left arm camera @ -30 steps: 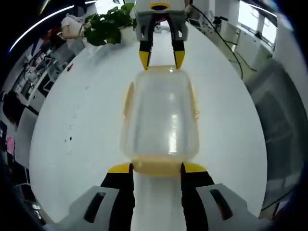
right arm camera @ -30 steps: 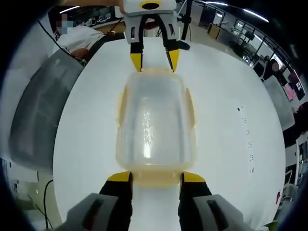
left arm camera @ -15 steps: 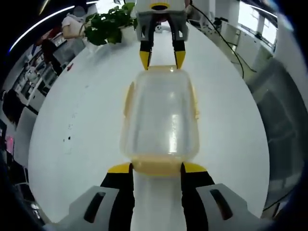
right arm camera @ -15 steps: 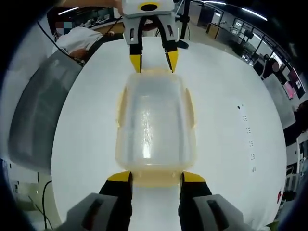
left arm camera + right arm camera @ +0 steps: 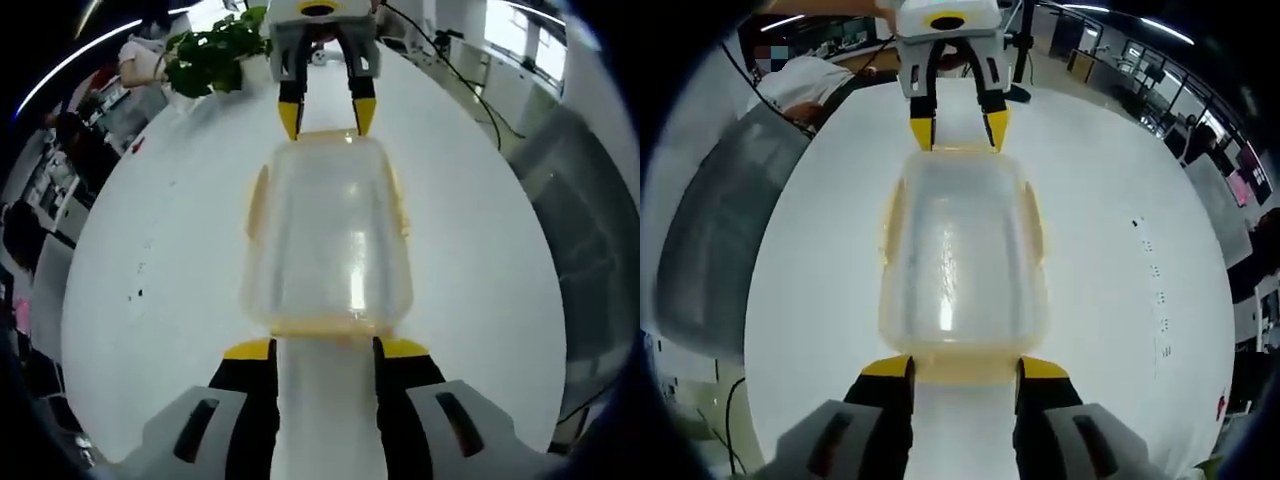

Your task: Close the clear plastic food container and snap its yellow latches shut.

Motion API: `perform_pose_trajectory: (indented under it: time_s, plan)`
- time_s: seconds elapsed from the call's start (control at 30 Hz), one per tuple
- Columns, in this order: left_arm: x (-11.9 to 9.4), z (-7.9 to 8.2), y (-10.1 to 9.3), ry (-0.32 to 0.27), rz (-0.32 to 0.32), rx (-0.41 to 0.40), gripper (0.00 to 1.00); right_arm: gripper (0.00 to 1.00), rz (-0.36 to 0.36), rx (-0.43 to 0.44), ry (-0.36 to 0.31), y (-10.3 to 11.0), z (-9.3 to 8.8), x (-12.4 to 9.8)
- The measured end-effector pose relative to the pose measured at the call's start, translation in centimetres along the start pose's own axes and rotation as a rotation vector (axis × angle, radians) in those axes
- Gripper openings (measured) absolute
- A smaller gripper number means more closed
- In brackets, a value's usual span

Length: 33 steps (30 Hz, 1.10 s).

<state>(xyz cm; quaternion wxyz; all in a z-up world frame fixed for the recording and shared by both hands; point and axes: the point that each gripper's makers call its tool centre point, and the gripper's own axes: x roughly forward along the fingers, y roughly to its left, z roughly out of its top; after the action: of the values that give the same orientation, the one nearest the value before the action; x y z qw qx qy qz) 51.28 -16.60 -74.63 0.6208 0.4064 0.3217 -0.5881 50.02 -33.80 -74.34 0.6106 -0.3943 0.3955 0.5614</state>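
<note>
A clear plastic food container [image 5: 328, 225] with yellow latches lies lid-down-looking on the white table [image 5: 160, 250], lengthwise between the two grippers. My left gripper [image 5: 326, 348] stands open, its yellow-tipped jaws flanking the near end latch [image 5: 326, 326]. Facing it at the far end is my right gripper [image 5: 322, 116], also open around that end. In the right gripper view the same container [image 5: 960, 255] runs from my right gripper [image 5: 966, 367], at the near end latch [image 5: 966, 366], to my left gripper [image 5: 960, 130]. Side latches [image 5: 888, 235] stick out along the long edges.
A potted plant [image 5: 215, 52] stands at the table's far left, and a cable [image 5: 470, 95] trails over the far right. A grey chair [image 5: 705, 250] sits beside the table edge. Desks and people fill the room behind.
The left gripper view has shifted a little: the container sits slightly farther off and its near latch shows as a thinner band. The right gripper view is nearly unchanged.
</note>
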Motion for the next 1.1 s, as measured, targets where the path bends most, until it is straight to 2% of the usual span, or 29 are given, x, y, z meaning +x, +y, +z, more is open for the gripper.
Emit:
perform_pose_trajectory:
  time_s: [0.07,0.1,0.13,0.17,0.2,0.23,0.3,0.4,0.57,0.7,0.8,0.83,0.9,0.97,1.0,1.03,1.1]
  plan:
    - [-0.5,0.1,0.2,-0.015,0.016,-0.014,0.51,0.43,-0.020,0.001,-0.003,-0.3,-0.1,-0.4]
    - [-0.8,0.2,0.3,-0.025,0.022,-0.030,0.52,0.45,-0.026,0.007,-0.012,-0.3,-0.1,-0.8]
    - [-1.2,0.1,0.4,-0.025,0.022,-0.050,0.50,0.43,-0.024,0.011,-0.019,-0.2,0.0,-1.0]
    - [-1.5,-0.1,0.4,-0.016,0.017,-0.061,0.44,0.40,-0.025,0.018,-0.026,-0.2,0.2,-1.4]
    - [-1.7,-0.2,0.5,-0.016,0.021,-0.056,0.42,0.39,-0.039,0.032,-0.060,-0.3,1.0,-1.9]
    - [-2.0,0.0,0.6,-0.031,0.032,-0.061,0.43,0.38,-0.071,0.057,-0.090,-0.7,1.6,-2.2]
    - [-2.4,0.5,0.8,-0.050,0.042,-0.106,0.48,0.37,-0.082,0.108,-0.111,-0.9,2.2,-2.7]
    - [-2.6,0.6,0.8,-0.042,0.050,-0.119,0.46,0.35,-0.096,0.092,-0.079,-0.8,2.1,-2.5]
    - [-2.7,1.4,0.9,-0.065,0.078,-0.169,0.45,0.36,-0.098,0.154,-0.092,-0.6,2.4,-2.0]
    - [-2.8,1.9,1.3,-0.089,0.105,-0.271,0.42,0.34,-0.129,0.242,-0.122,-1.0,3.1,-2.1]
    - [-2.9,2.3,2.0,-0.109,0.139,-0.345,0.44,0.36,-0.179,0.318,-0.147,-1.9,3.5,-2.5]
    - [-2.9,2.2,2.2,-0.105,0.157,-0.374,0.43,0.34,-0.206,0.362,-0.136,-2.3,3.2,-2.6]
    - [-3.1,2.5,2.5,-0.124,0.180,-0.428,0.44,0.35,-0.225,0.416,-0.166,-2.7,3.5,-2.8]
    - [-3.3,2.5,2.9,-0.136,0.210,-0.502,0.44,0.34,-0.234,0.503,-0.146,-2.9,2.9,-2.7]
    - [-3.3,2.6,3.0,-0.141,0.213,-0.533,0.43,0.34,-0.246,0.513,-0.142,-3.0,2.7,-2.7]
    - [-3.3,2.2,3.1,-0.119,0.237,-0.557,0.42,0.33,-0.256,0.525,-0.143,-3.1,2.7,-2.7]
    - [-3.4,2.3,3.5,-0.130,0.269,-0.558,0.41,0.34,-0.257,0.558,-0.155,-3.0,2.8,-2.6]
